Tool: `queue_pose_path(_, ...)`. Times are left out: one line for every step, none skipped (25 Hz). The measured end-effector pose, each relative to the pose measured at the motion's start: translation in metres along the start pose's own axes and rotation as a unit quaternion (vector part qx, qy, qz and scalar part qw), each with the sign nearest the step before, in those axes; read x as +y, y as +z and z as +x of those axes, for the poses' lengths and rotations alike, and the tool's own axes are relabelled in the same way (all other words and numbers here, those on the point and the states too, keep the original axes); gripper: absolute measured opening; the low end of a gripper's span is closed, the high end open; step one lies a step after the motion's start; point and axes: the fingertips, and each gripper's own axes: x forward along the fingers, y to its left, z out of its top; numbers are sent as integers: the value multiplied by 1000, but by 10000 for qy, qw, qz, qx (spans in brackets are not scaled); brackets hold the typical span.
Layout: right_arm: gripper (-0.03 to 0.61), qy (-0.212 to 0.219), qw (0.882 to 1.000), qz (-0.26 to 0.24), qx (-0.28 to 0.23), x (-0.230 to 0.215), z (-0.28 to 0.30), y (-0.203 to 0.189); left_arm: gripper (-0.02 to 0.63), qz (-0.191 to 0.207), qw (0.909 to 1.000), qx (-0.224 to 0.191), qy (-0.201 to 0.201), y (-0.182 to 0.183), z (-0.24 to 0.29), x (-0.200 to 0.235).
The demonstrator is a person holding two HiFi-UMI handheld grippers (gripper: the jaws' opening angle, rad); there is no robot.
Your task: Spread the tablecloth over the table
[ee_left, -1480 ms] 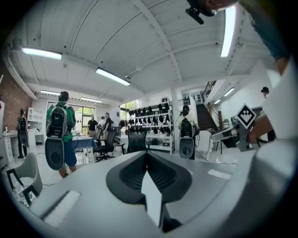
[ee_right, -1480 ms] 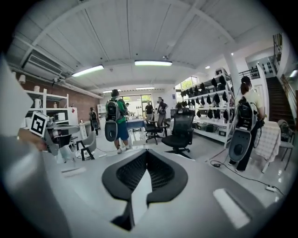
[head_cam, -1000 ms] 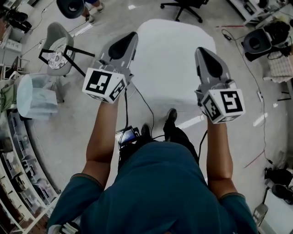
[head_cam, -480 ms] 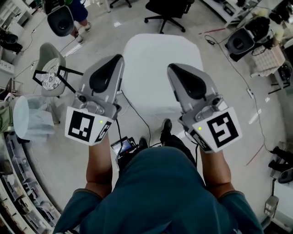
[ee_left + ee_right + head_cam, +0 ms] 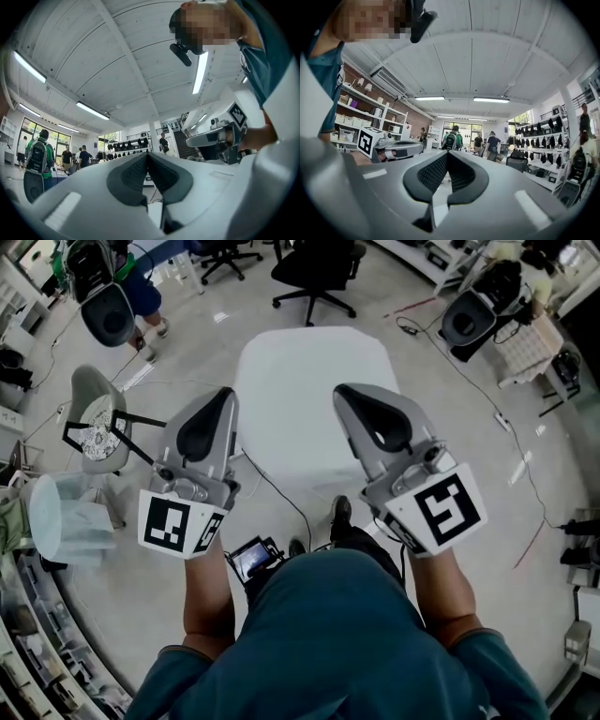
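Note:
The table (image 5: 314, 395) stands in front of me under a smooth white tablecloth (image 5: 300, 427) that covers its whole top. In the head view both grippers are held up between the camera and the table's near edge, pointing forward. My left gripper (image 5: 225, 393) is shut and empty, over the cloth's left side. My right gripper (image 5: 343, 392) is also shut and empty, over the right side. In the left gripper view the left gripper (image 5: 147, 152) has its dark pads closed together, facing the room. The right gripper (image 5: 446, 152) looks the same in its own view.
A black office chair (image 5: 314, 268) stands beyond the table. A grey chair (image 5: 98, 423) and a pale bin (image 5: 70, 507) are on the left. Black bags (image 5: 469, 315) lie at the upper right. Cables run over the floor. Several people stand far off in the gripper views.
Both grippers have risen toward the head camera and drawn closer together. The table now sits lower in the head view, with more of the room beyond it showing.

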Motion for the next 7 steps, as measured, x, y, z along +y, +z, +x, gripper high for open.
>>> queue_pose_path(8,-7,10000,3,-31,-1,0,1,-1,-11,10000,9,5,0,0,0)
queue_pose_path(8,-29,10000,-7,-36,-2,-1,2,0,-20,10000,13,10,0,-1,0)
queue_pose_path(8,-57,10000,-21,-23,-4,-1,2,0,-25,10000,13,16,0,-1,0)
queue_pose_path(8,-80,10000,-30,-12,-5,-3,2,-1,-29,10000,14,20,1,-2,0)
queue_pose_path(8,-96,9999,-34,-7,-5,-4,3,0,-33,10000,16,24,2,-2,-1)
queue_pose_path(8,-110,9999,-35,-7,-6,-5,4,0,-39,10000,20,27,3,-2,-2)
queue_pose_path(8,-122,9999,-36,-8,-6,-7,5,0,-45,10000,24,30,4,-3,-2)
